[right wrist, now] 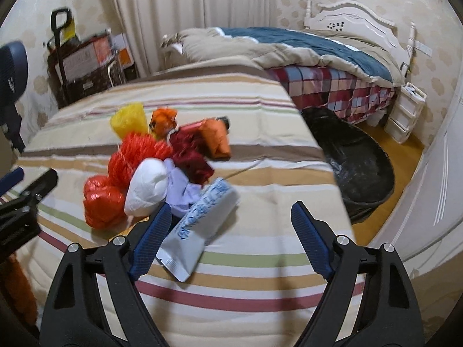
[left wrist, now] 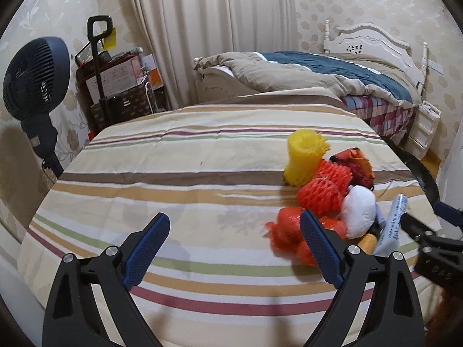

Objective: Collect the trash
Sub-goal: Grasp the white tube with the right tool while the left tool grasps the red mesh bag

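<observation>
A heap of trash lies on the striped bedspread (left wrist: 173, 156): a yellow foam net (left wrist: 303, 156), an orange mesh net (left wrist: 324, 188), a white paper wad (left wrist: 358, 211), a crumpled orange plastic bag (left wrist: 286, 228) and a silver-white packet (right wrist: 199, 225). My left gripper (left wrist: 234, 219) is open over bare bedspread, its right finger just in front of the orange bag. My right gripper (right wrist: 231, 209) is open too. The packet's near end lies between its jaws, close to the left finger (right wrist: 153, 237), and the pads are not pressing on it. Dark red and orange wrappers (right wrist: 202, 147) sit behind the heap.
A black bag-lined bin (right wrist: 358, 159) stands on the wooden floor right of the bed. Beyond are a second bed with a quilt (left wrist: 332, 75), a white drawer unit (right wrist: 405, 115), a dark fan (left wrist: 34, 78) and a cart of boxes (left wrist: 115, 81).
</observation>
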Demonstrator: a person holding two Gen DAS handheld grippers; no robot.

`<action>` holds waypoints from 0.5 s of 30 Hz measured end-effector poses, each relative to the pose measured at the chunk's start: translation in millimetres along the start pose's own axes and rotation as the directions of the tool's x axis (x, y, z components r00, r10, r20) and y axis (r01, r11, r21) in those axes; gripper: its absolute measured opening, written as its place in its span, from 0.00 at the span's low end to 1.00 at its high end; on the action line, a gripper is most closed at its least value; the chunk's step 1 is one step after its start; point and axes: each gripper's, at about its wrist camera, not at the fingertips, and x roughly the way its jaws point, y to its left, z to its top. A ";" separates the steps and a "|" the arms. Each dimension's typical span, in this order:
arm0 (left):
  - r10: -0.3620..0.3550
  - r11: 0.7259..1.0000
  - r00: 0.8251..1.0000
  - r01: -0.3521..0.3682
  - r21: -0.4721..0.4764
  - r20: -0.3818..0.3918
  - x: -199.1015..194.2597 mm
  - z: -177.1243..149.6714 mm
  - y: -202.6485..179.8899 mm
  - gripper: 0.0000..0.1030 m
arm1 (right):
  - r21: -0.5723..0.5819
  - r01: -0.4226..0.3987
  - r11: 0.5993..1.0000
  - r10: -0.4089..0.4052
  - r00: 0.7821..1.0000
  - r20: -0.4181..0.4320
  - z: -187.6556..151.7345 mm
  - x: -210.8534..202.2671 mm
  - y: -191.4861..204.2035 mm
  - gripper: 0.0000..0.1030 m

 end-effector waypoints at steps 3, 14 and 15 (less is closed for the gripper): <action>-0.004 1.000 1.000 0.004 -0.018 -0.014 4.8 -2.0 6.3 0.88 | -0.033 0.023 0.999 -0.024 0.999 -0.034 -3.2 8.9 7.2 0.80; -0.036 0.998 0.999 0.035 -0.045 -0.024 7.3 -5.1 8.1 0.88 | -0.042 0.051 0.998 -0.053 0.998 -0.044 -8.6 8.7 0.8 0.80; -0.037 0.998 0.999 0.036 -0.045 -0.024 6.8 -5.6 7.9 0.88 | -0.047 0.052 0.998 -0.053 0.998 -0.039 -7.9 9.2 2.7 0.80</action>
